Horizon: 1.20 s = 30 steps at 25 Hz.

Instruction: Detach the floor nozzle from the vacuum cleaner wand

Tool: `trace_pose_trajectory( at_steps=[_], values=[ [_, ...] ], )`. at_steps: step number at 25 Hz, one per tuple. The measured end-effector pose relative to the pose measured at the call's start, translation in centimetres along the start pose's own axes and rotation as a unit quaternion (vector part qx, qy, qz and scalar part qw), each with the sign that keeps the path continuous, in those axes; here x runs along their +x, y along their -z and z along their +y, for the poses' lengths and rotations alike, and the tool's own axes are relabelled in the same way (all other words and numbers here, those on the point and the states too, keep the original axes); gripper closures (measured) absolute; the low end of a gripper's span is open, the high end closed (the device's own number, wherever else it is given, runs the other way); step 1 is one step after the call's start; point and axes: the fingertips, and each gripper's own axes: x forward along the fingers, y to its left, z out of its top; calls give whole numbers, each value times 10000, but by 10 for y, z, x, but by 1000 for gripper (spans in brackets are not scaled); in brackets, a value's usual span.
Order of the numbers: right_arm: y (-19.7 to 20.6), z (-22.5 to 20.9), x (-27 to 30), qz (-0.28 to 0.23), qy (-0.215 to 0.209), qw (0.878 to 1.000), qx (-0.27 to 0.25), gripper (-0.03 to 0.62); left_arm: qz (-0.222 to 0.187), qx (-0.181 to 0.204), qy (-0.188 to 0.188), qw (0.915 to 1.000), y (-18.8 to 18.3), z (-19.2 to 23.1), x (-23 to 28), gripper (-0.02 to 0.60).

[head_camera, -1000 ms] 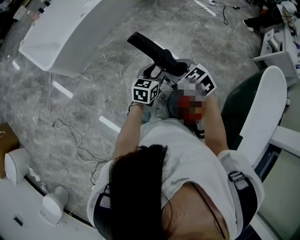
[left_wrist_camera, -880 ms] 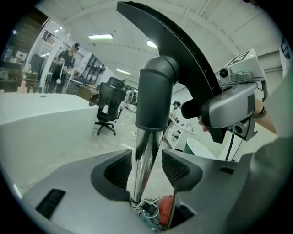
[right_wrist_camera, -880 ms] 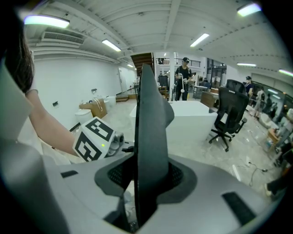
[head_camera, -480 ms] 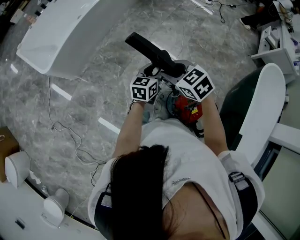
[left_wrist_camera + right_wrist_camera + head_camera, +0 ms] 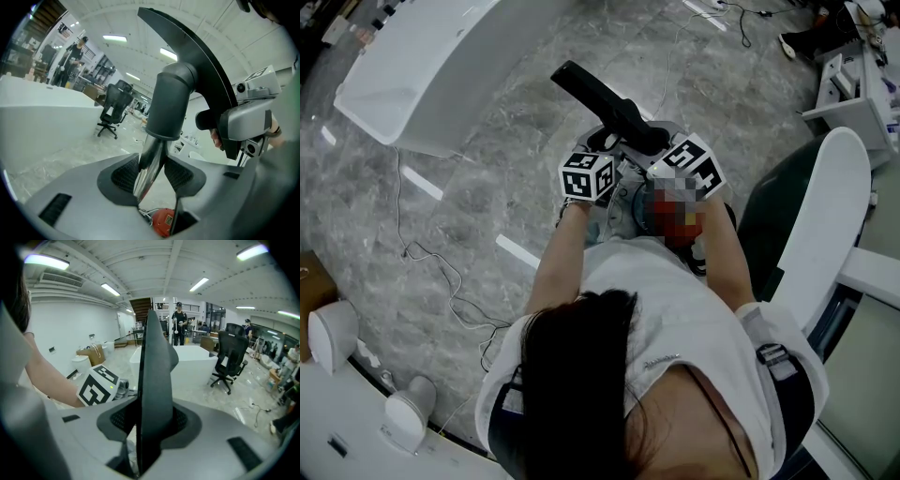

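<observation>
Closest in, down by the person's lap, the left gripper [image 5: 151, 177] is pinching the shiny wand [image 5: 149, 161]. Its jaws have just been closing in, and the pads are now pressing on both sides of the tube. Just beyond, the wand is running up and away into the grey collar [image 5: 171, 101] of the floor nozzle [image 5: 602, 97]. The right gripper [image 5: 150, 420] is clamping that nozzle's flat black body edge-on, making it the farther hand. The joint is lying between the two grips, along the tube's axis. Against a second ago, hands and nozzle are sitting practically where they were.
</observation>
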Motion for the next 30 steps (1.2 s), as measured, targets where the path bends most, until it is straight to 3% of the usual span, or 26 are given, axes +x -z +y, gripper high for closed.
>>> trace_pose_trajectory(
  at_steps=[13,22,24,27,30],
  values=[
    [-3,2,-6,-365,153,9990,191,447,-38,89,-22,10000,-1,-5,1,411],
    [-1,7,-6,-546,206,9983,-26,447,-31,106,34,9999,0,-6,-1,411],
    [-6,8,-9,-767,164,9969,80,447,-46,53,-7,10000,-1,-4,-1,411],
    [-42,4,-32,-1583,-29,9866,386,448,-57,-42,-101,9999,-3,7,-3,411],
    [-77,-6,-59,-2023,-6,9791,224,448,16,27,-27,10000,-2,8,-4,413]
  ],
)
